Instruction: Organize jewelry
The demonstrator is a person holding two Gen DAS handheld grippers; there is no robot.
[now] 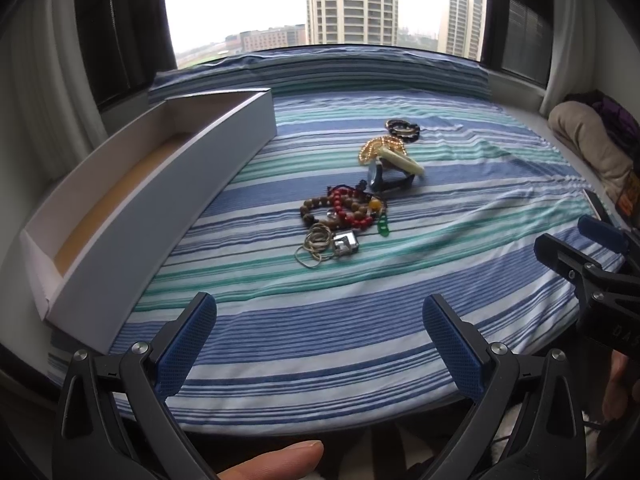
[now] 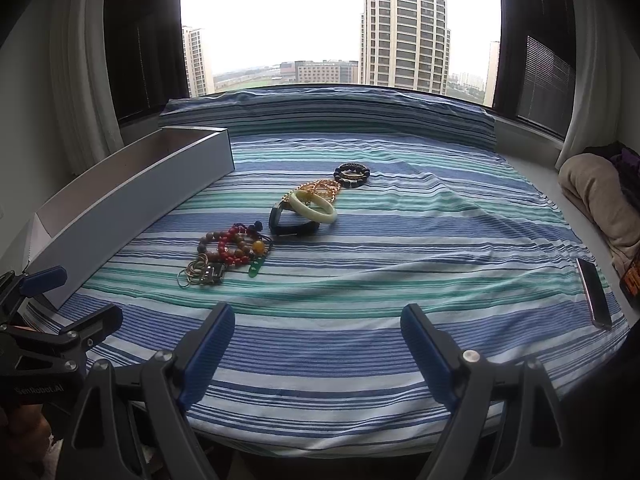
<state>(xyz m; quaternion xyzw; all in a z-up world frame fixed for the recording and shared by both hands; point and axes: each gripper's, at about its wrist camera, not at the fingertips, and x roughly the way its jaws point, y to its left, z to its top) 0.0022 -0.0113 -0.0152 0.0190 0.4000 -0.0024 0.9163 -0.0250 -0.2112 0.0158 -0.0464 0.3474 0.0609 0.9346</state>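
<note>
Left gripper (image 1: 320,344): jaws wide apart, blue pads bare, nothing between them, held over the near edge of the striped cloth (image 1: 360,320). A fingertip (image 1: 280,460) shows below it at the frame's bottom edge. Right gripper (image 2: 318,344): jaws likewise wide and empty, over the same near edge; in the left wrist view it enters from the right margin.

Landmark: the cloth, spread before a window (image 2: 340,20).

Jewelry lies in a loose line along the cloth's middle, apart from both grippers. Nearest end: thin metal rings (image 1: 314,246) touching a small silver square piece (image 1: 345,243). Just beyond, a tangle of red beads (image 1: 354,210) and brown beads (image 1: 316,208), with an amber bead (image 1: 375,203) and a green pendant (image 1: 384,227) at its right side. Farther in: a dark watch (image 2: 290,222) standing on its strap, with a pale bangle (image 2: 314,208) leaning on it. Behind the bangle, a gold chain (image 1: 372,148). Farthest: a dark bead bracelet (image 2: 352,174), lying flat by itself.

A long white box (image 1: 160,208) stands open along the cloth's left edge; its brown floor is bare where visible. A phone (image 2: 594,300) lies at the cloth's right edge. Beyond that edge, a beige bundle (image 2: 596,200).
</note>
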